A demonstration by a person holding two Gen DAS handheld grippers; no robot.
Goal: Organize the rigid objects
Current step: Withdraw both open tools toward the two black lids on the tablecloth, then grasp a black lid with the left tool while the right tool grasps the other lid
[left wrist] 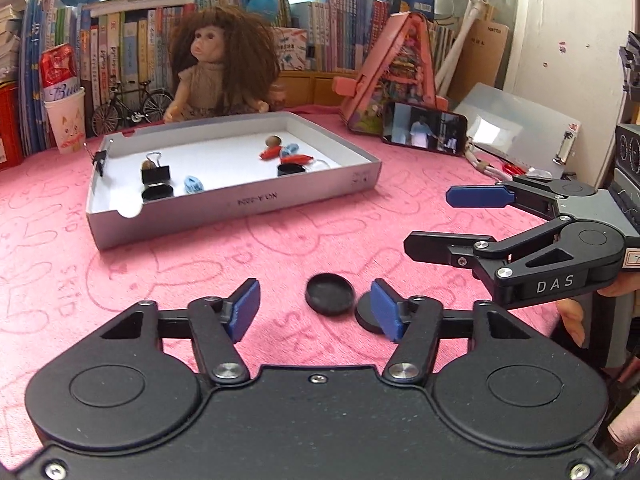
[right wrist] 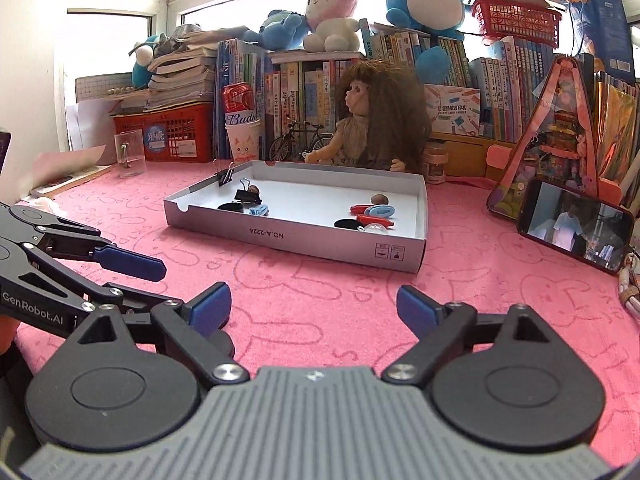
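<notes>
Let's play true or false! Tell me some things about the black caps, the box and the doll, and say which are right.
1. Two black caps lie on the pink cloth outside the box. True.
2. The left hand-held gripper is shut on a cap. False: it is open, holding nothing.
3. The doll sits behind the box. True.
4. The box is empty. False: it holds binder clips, caps and other small things.
5. The right hand-held gripper is open. True.

- The second flat black round cap (left wrist: 366, 316) is half hidden behind the left gripper's blue pad.
- The dark phone (right wrist: 576, 226) shows a blurred picture.
</notes>
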